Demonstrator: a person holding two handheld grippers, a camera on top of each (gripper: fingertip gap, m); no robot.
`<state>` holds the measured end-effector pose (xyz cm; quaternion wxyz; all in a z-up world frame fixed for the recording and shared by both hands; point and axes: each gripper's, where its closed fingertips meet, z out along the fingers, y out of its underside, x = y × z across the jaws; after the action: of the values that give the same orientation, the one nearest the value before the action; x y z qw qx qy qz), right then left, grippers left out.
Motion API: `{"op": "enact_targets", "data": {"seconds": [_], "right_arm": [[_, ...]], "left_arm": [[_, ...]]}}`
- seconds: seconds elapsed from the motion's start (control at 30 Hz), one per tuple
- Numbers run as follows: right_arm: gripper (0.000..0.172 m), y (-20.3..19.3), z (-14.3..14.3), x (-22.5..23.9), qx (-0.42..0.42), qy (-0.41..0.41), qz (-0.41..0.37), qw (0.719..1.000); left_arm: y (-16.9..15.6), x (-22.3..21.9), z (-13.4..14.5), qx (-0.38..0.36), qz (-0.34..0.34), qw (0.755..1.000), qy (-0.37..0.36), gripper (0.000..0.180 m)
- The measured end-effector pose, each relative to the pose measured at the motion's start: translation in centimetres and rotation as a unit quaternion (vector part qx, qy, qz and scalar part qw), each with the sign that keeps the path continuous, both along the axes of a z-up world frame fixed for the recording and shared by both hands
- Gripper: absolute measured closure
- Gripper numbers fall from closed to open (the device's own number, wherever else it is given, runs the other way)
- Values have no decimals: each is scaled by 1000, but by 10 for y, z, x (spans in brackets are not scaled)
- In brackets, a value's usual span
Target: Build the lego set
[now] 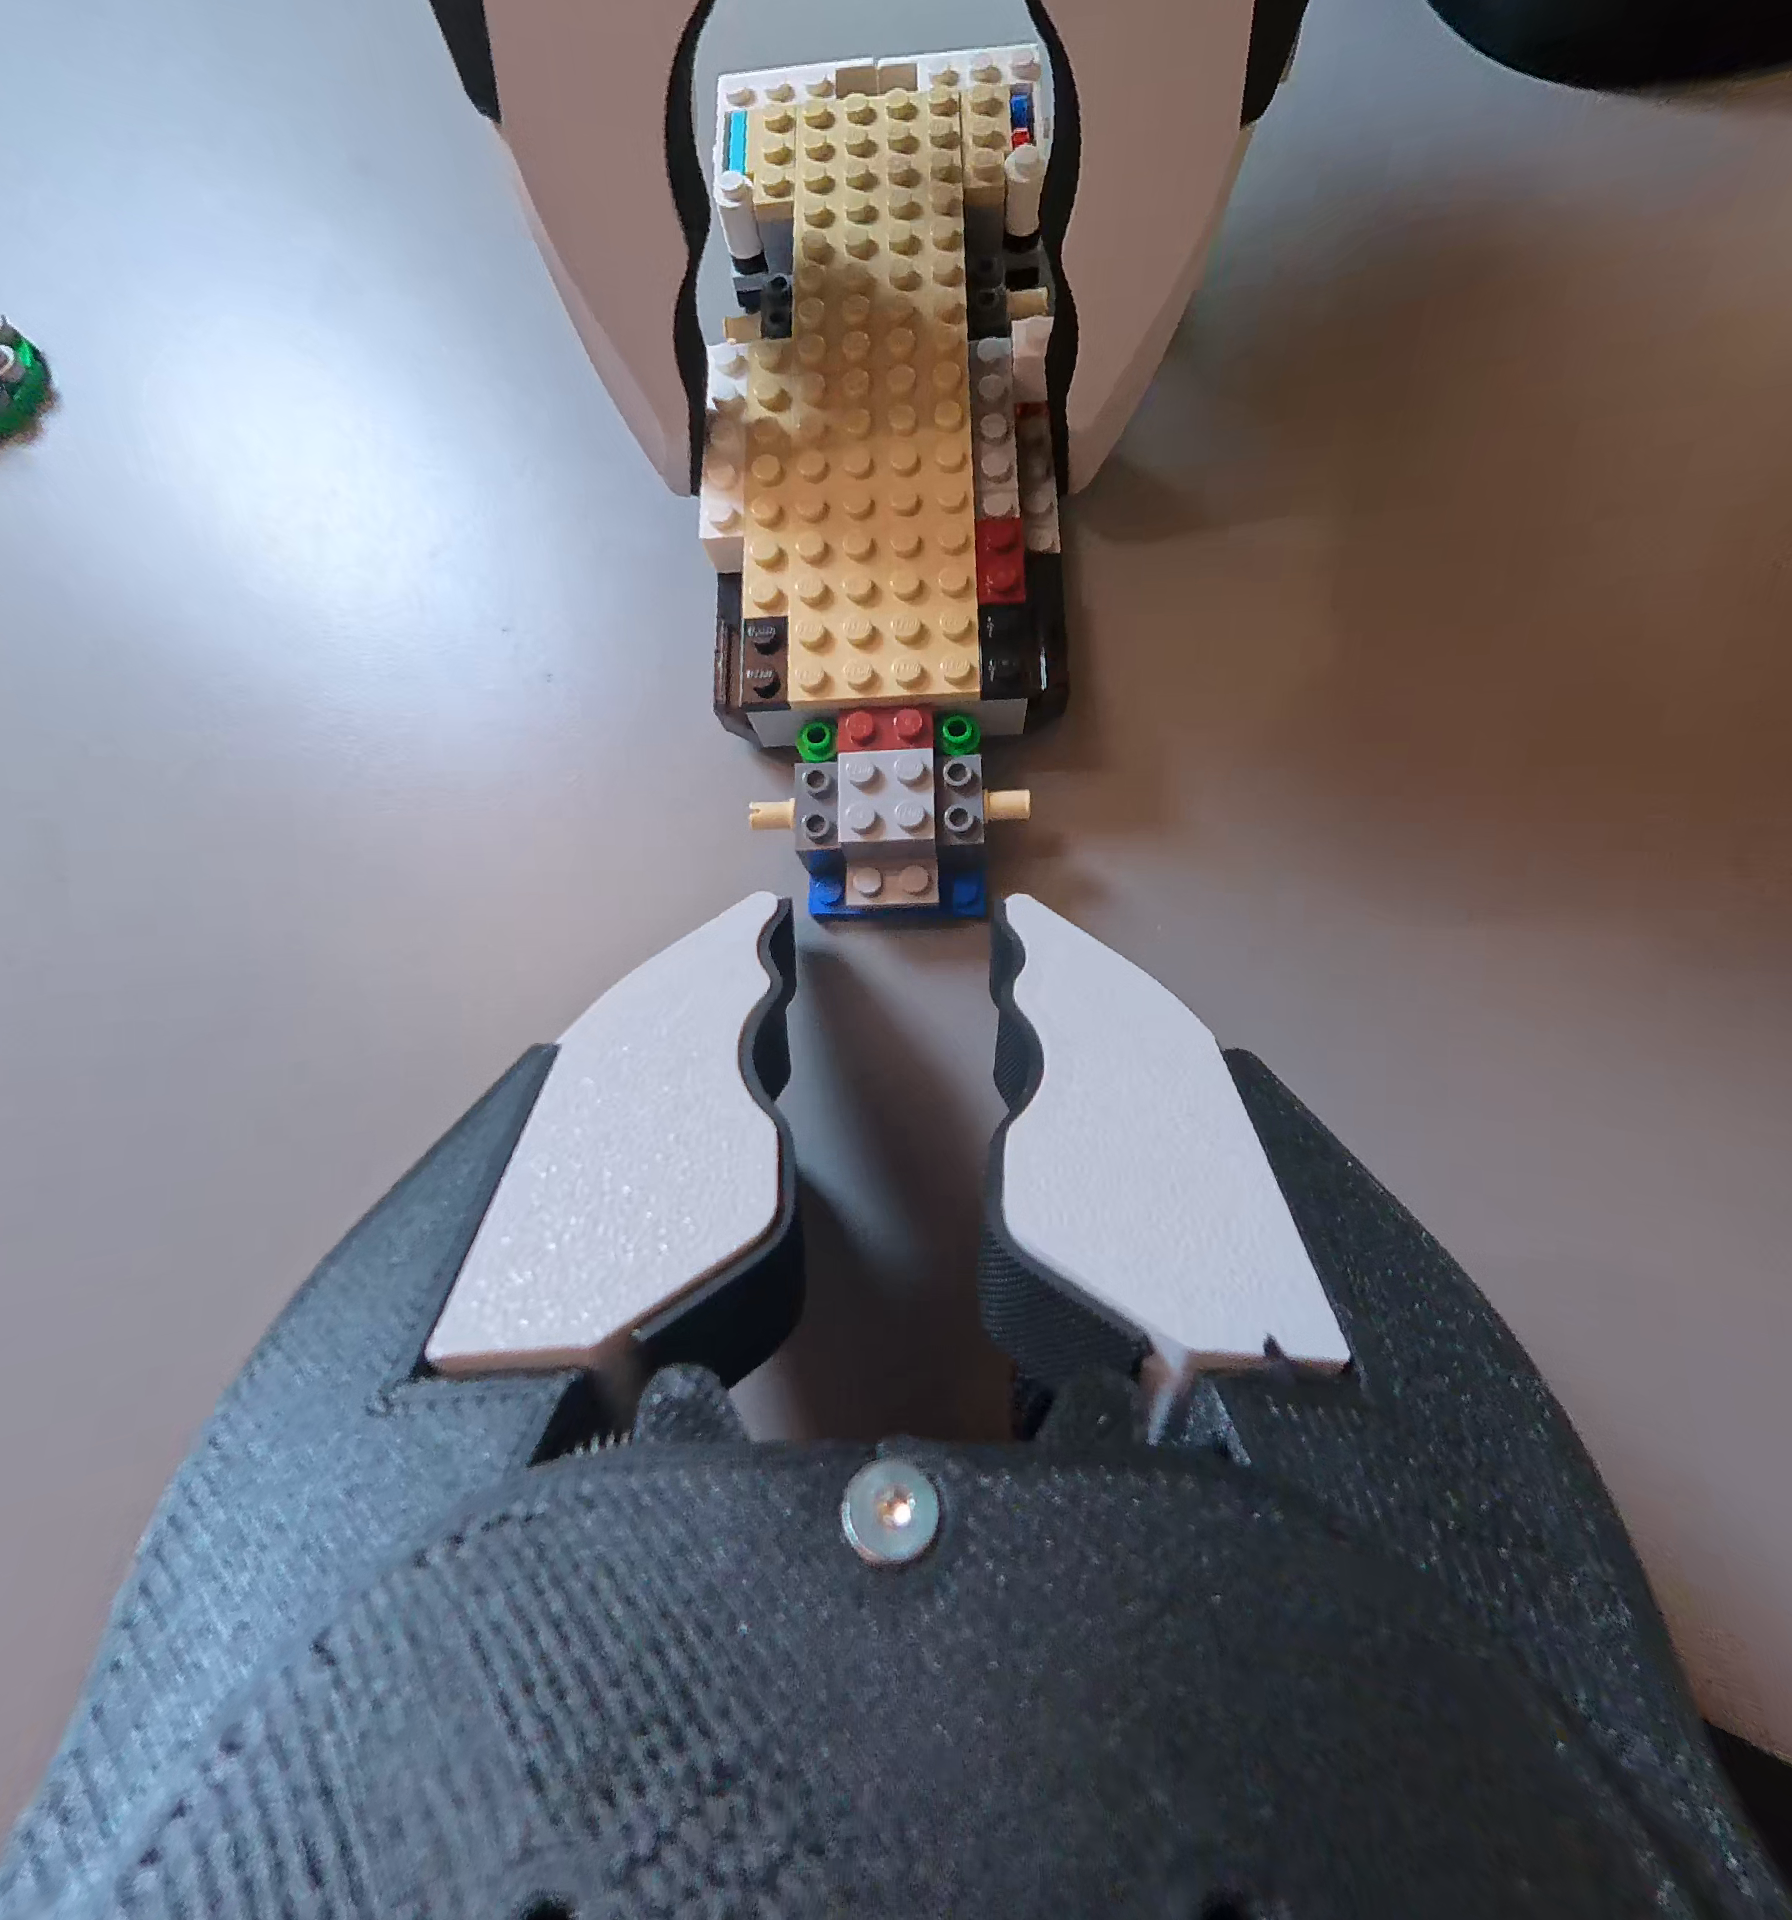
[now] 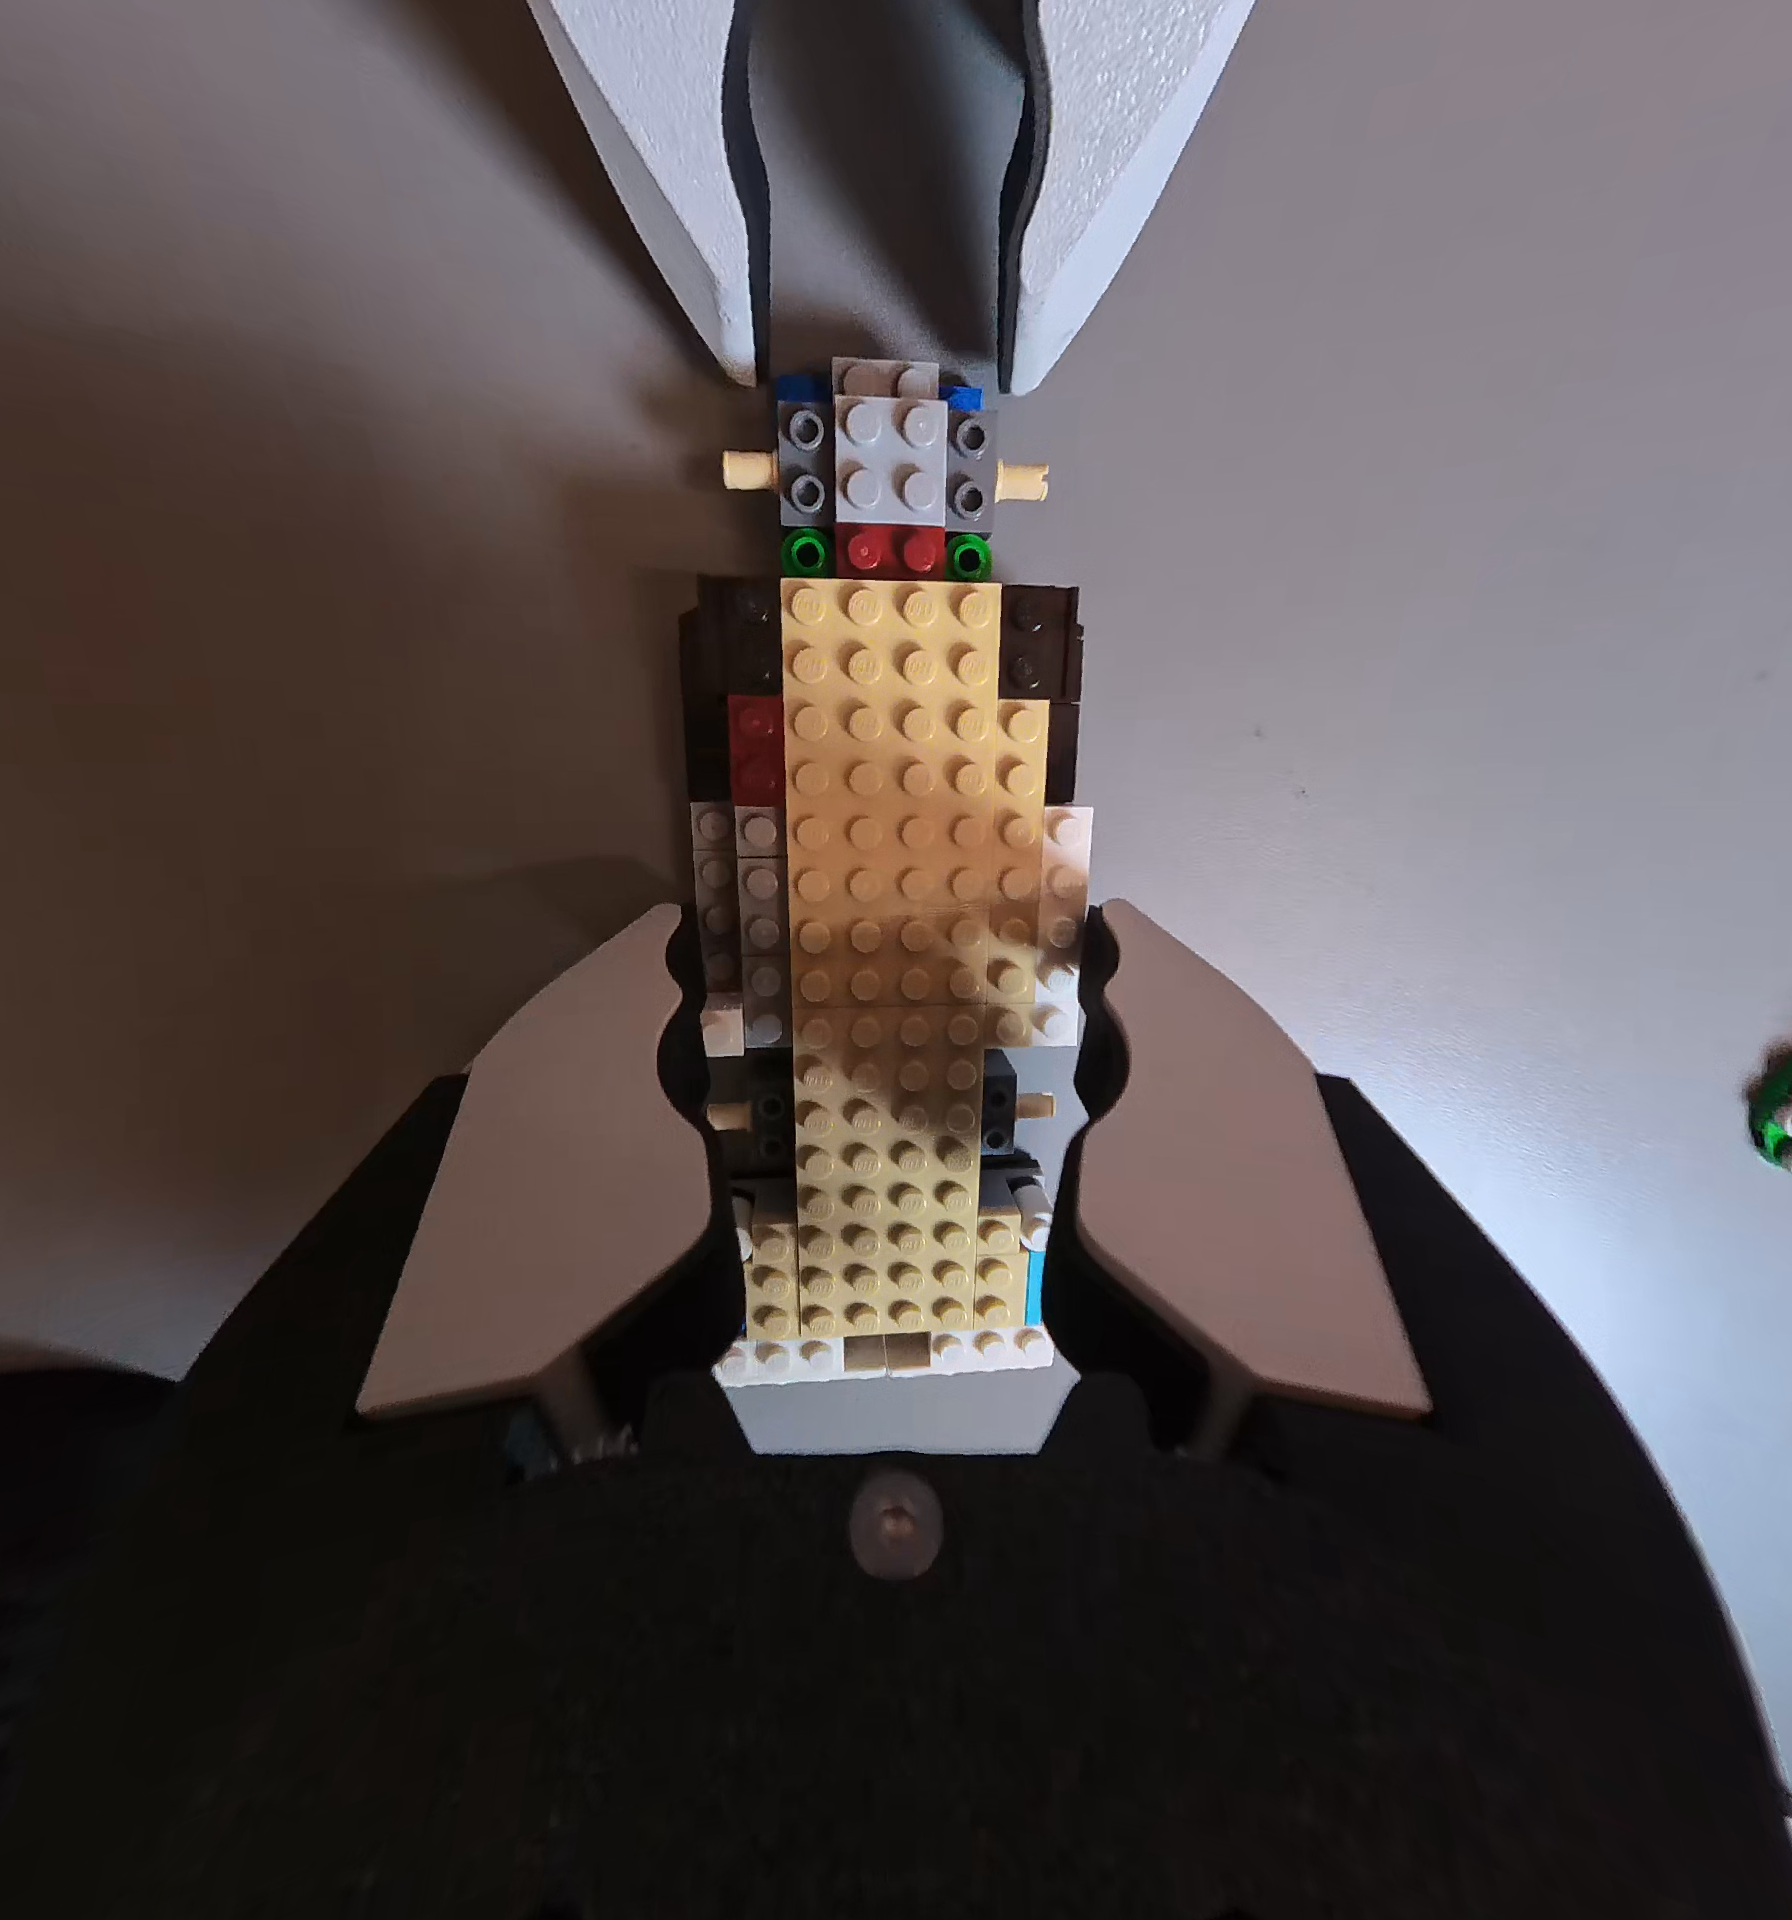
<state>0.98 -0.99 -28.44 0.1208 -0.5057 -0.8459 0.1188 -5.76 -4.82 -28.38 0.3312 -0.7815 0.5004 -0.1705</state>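
On grey tabletop (image 1: 248,935): right gripper (image 2: 887,966) jaws clamped on long tan-topped toy-brick model (image 2: 892,883); left gripper (image 1: 892,914) jaws apart, just short of its blue end.

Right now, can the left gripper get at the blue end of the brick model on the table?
Probably yes. The left gripper is open just short of the blue plate at the brick model's near end, with only bare table between them.
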Motion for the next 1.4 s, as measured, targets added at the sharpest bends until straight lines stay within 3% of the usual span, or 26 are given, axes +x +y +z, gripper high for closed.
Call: {"op": "enact_targets", "data": {"seconds": [0.5,0.97,1.4], "right_arm": [[102,2,-1,-1,10,-17,-1,1000],[100,4,11,0,-4,54,-20,998],[105,4,6,4,-1,39,1,999]], "left_arm": [[1,2,0,4,1,1000,-1,147],[-2,4,10,48,-4,999,-4,147],[-1,9,3,44,-1,999,-4,157]]}}
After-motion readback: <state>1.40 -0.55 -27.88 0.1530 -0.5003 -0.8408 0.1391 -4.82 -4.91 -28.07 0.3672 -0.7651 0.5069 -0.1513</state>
